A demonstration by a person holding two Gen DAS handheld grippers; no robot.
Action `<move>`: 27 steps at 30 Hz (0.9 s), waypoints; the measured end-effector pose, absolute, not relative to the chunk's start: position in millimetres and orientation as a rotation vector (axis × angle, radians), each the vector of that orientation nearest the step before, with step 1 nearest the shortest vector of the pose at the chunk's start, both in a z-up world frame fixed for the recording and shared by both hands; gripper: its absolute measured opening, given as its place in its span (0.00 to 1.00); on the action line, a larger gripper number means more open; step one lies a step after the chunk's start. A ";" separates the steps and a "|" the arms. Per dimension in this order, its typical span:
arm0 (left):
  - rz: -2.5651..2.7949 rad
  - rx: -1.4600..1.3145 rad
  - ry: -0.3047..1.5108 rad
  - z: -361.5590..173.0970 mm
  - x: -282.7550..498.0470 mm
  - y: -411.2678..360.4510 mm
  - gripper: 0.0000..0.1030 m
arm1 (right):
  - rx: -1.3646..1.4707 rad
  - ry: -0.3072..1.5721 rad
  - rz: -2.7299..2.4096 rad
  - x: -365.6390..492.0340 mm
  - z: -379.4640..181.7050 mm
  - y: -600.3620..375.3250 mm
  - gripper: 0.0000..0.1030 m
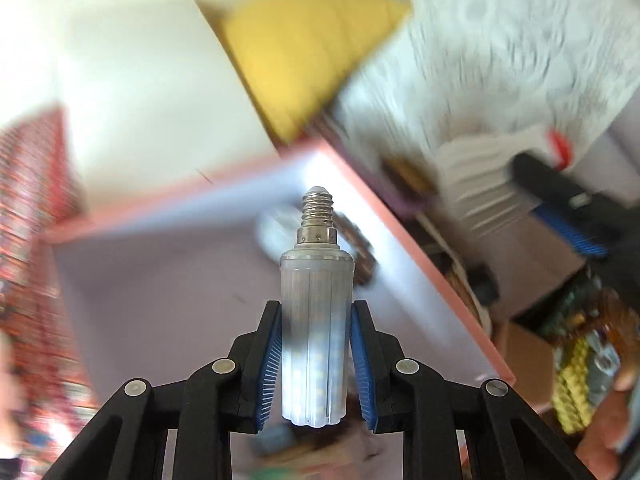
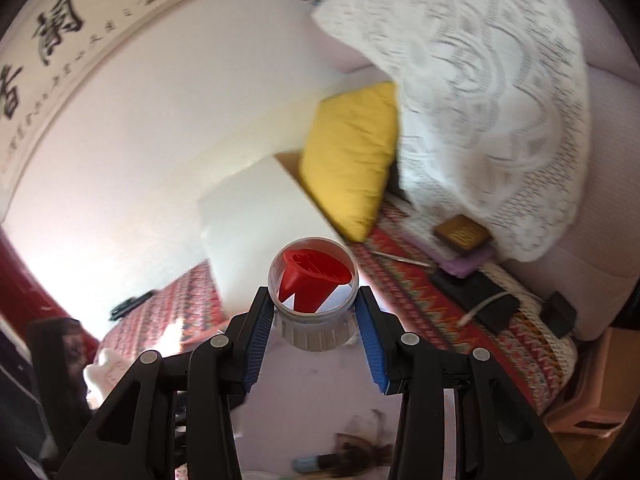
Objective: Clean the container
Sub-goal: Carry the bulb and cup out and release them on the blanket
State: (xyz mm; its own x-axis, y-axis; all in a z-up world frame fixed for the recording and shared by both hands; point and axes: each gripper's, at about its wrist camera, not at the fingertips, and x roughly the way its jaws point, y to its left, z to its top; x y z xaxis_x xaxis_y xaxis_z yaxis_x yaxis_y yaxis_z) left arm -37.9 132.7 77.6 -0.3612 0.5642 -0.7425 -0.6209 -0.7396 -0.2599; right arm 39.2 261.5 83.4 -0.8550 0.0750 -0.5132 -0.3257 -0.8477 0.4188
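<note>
My left gripper is shut on a frosted white LED corn bulb. The bulb stands upright between the blue pads, its metal screw base pointing away from the camera. My right gripper is shut on a small clear round container with a ribbed band. A red cone-shaped plastic piece sits inside it, seen through the open mouth. At the right edge of the left wrist view, the right gripper's black body and blue pad show beside the ribbed container.
A lilac table top with a pink rim lies under the left gripper. Behind are a yellow cushion, a white lace cover, a patterned red sofa mat with books and cables, and a white box. The left view is motion-blurred.
</note>
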 end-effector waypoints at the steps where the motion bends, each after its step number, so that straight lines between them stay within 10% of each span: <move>1: 2.171 -1.078 0.085 89.2 -34.1 115.0 0.27 | -0.722 0.738 2.769 34.6 89.3 246.4 0.44; 27: 2.920 -1.008 -0.004 66.5 -141.8 -299.9 0.33 | -1.056 0.332 3.391 -136.6 78.8 -173.7 0.45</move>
